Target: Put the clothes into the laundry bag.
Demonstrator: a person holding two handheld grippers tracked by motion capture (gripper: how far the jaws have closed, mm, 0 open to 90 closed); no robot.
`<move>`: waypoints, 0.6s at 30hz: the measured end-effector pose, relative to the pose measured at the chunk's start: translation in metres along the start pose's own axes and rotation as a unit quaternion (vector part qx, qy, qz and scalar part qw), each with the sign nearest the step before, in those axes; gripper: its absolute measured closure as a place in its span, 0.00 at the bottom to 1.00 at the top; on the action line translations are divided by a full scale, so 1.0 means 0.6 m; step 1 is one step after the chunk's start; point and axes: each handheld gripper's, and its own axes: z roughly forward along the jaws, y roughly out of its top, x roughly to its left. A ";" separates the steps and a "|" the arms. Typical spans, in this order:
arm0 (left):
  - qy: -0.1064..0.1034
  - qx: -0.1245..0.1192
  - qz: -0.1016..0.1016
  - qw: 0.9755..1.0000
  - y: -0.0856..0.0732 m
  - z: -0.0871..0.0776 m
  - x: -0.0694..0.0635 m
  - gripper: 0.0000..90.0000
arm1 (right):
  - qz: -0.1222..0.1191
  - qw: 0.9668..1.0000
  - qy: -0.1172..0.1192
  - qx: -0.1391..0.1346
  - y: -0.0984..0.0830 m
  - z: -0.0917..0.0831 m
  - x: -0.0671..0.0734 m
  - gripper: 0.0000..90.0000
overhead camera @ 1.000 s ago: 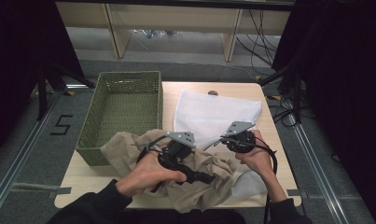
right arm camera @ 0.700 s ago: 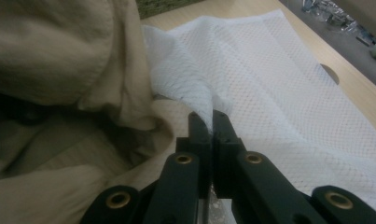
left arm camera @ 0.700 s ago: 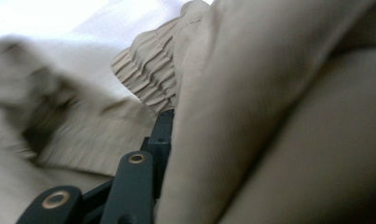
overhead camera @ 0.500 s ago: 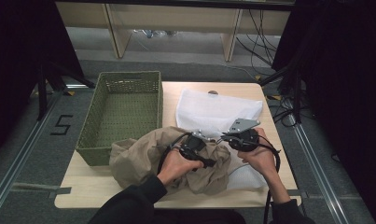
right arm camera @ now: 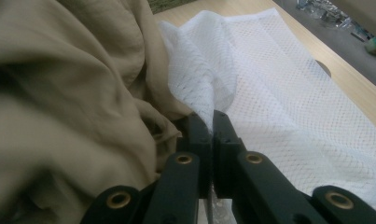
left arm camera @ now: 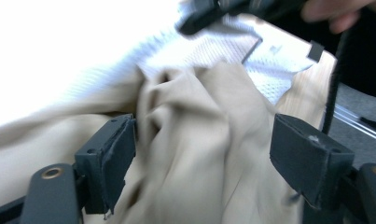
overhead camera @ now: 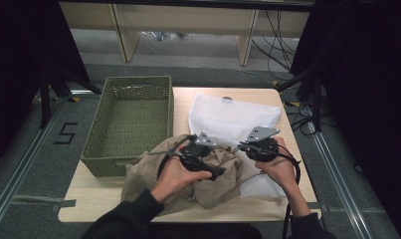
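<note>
The left gripper (overhead camera: 215,172) sits over the crumpled tan cloth (overhead camera: 208,184) at the near edge of the desk (overhead camera: 103,201), and its jaws have just been opening: in the left gripper view they stand wide apart, with a ridge of the tan cloth (left arm camera: 199,140) lying between them and neither pad pressing on it. The fabric is bunched in soft folds, spilling toward the person's body in the high view.

Over on the other side, the right gripper (right arm camera: 212,123) is clamped tight on the white mesh bag (right arm camera: 279,93): the right gripper view shows a peak of the netting pinched up between the closed jaws, right beside the tan cloth (right arm camera: 64,93). In the high view the right gripper (overhead camera: 238,148) is held just beside the left one, the two hands close together above the pile.

The white mesh bag (overhead camera: 233,119) lies spread flat across the far right part of the desk, its near edge tucked under the tan cloth. To the left stands a green woven basket (overhead camera: 106,137), its near corner touched by the tan cloth. In the left gripper view the white mesh bag (left arm camera: 269,56) shows beyond the cloth, under the right gripper (left arm camera: 185,25).
</note>
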 end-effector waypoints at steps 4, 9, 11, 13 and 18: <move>0.076 0.025 0.012 0.997 -0.012 -0.058 0.044 0.26 | -0.006 1.000 0.004 0.001 0.002 0.002 0.002 1.00; 0.158 0.093 0.018 0.983 -0.049 -0.048 0.110 0.28 | -0.006 1.000 0.004 0.005 0.003 0.004 0.006 1.00; 0.153 0.107 0.010 0.982 -0.063 -0.039 0.124 0.35 | -0.006 1.000 0.006 0.003 0.002 0.006 0.005 1.00; 0.151 0.113 0.013 0.982 -0.073 -0.034 0.131 0.51 | -0.005 1.000 0.005 0.004 0.001 0.006 0.004 1.00; 0.162 0.099 0.020 0.982 -0.075 -0.041 0.125 0.61 | -0.014 1.000 0.006 0.003 0.001 0.008 0.002 1.00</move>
